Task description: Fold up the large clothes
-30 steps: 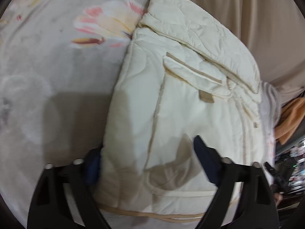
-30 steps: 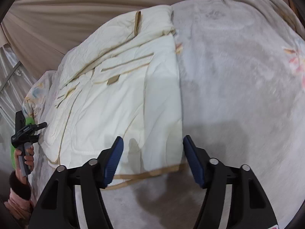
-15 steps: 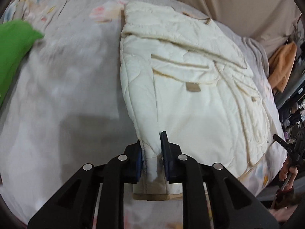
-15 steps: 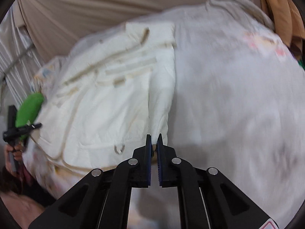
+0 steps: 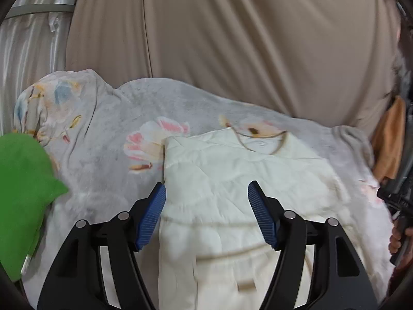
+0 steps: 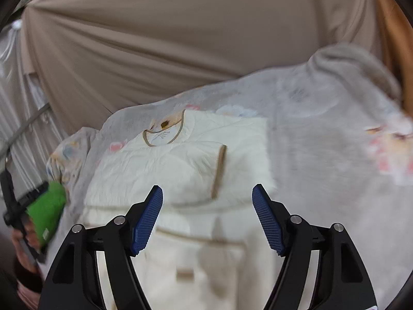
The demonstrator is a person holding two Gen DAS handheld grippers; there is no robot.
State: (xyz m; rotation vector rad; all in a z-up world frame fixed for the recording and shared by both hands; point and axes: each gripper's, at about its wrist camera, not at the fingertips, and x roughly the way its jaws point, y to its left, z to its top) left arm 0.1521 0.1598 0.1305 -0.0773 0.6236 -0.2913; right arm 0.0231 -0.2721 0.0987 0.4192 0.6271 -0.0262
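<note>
I read the left gripper (image 5: 206, 211) as spread wide: its blue pads (image 5: 151, 217) stand well apart and nothing is pinched between them. Its jaws have just been opening. The cream quilted jacket (image 5: 245, 180) lies beyond and below the pads, not pressed by either one.

I read the right gripper (image 6: 207, 217) the same way: blue pads (image 6: 267, 219) far apart, no cloth caught between them, and its jaws have likewise just been opening.

Location of the task item: in the left wrist view the jacket fills the field from centre to 5 o'clock, lying flat on a grey floral blanket (image 5: 108, 134). Its tan-trimmed neckline (image 5: 260, 142) sits at about 1 o'clock from the gripper. In the right wrist view the jacket (image 6: 180, 170) occupies the centre down to 6 o'clock, with the neckline (image 6: 165, 134) at 11 o'clock and a tan-edged cuff (image 6: 219, 170) just above the gap between the pads. The lower part of the garment is blurred in both views; I cannot read the fold lines there.

Surroundings: a green cloth (image 5: 23, 196) lies on the blanket at 9 o'clock in the left view. A beige curtain (image 5: 232, 38) hangs behind the bed at 12 o'clock. An orange cloth (image 5: 389, 152) hangs at 3 o'clock. In the right view, a hand (image 6: 25, 235) grips the other tool at 8 o'clock.
</note>
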